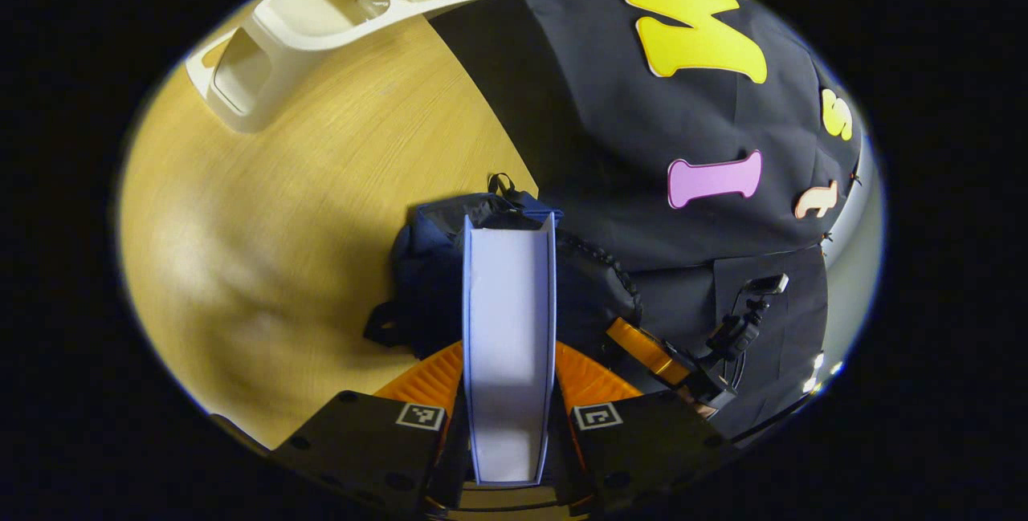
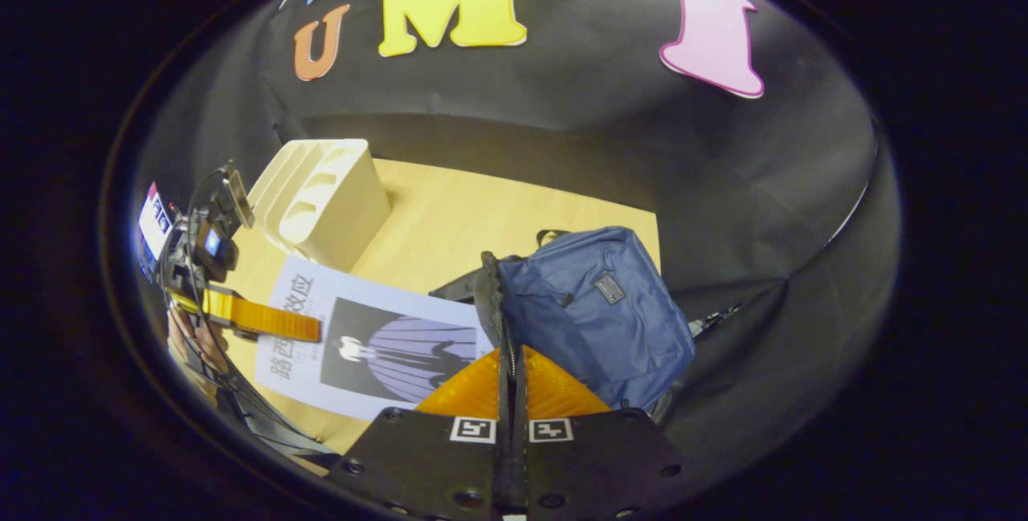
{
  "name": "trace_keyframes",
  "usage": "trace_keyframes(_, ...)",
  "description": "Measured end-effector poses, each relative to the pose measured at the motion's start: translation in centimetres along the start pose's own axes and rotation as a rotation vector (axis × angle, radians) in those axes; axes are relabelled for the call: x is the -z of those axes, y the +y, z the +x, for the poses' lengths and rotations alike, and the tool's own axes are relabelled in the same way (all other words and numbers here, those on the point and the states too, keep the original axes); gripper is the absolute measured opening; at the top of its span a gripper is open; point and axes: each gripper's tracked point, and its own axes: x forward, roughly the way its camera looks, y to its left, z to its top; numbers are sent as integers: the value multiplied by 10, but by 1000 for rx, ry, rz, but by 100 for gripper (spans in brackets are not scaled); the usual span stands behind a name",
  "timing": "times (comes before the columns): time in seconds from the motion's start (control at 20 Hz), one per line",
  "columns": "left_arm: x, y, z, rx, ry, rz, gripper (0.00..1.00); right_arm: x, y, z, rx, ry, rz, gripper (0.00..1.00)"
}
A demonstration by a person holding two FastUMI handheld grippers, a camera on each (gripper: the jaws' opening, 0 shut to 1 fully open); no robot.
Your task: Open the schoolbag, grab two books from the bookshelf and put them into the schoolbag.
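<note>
A book [image 1: 507, 328], seen edge-on with pale pages between blue covers, is clamped in my left gripper [image 1: 508, 364]. Its far end reaches the mouth of the dark blue schoolbag [image 1: 426, 280] on the wooden table. In the right gripper view the same book [image 2: 377, 344] shows a white cover with a dark picture, with the left gripper [image 2: 265, 316] and a hand on its left edge. My right gripper [image 2: 507, 360] is shut on the black rim [image 2: 490, 296] of the schoolbag [image 2: 594, 304], holding it up beside the book.
The white bookshelf [image 1: 321, 15] stands at the far end of the wooden table [image 1: 265, 248]; it also stands behind the book as the bookshelf [image 2: 321, 200]. The right gripper's finger [image 1: 642, 348] and cables lie right of the bag. Black cloth wall closes the back.
</note>
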Motion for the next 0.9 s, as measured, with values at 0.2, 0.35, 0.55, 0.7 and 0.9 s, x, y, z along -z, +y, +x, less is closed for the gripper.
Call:
trace_keyframes(0.2,2,0,31,8,-20,-10,44,-5,6,1,-52,6,-35,1)
trace_keyframes(0.35,1,0,52,20,-44,-31,44,-10,15,-1,-103,-5,-52,0)
trace_keyframes(0.55,-7,-4,84,52,-83,-39,43,-14,31,-3,-181,-6,-88,1)
trace_keyframes(0.7,-15,-8,109,94,-110,-39,44,-12,42,1,-223,12,-94,1)
trace_keyframes(0.9,-16,-11,144,176,-120,-14,43,-7,58,9,-260,38,-124,0)
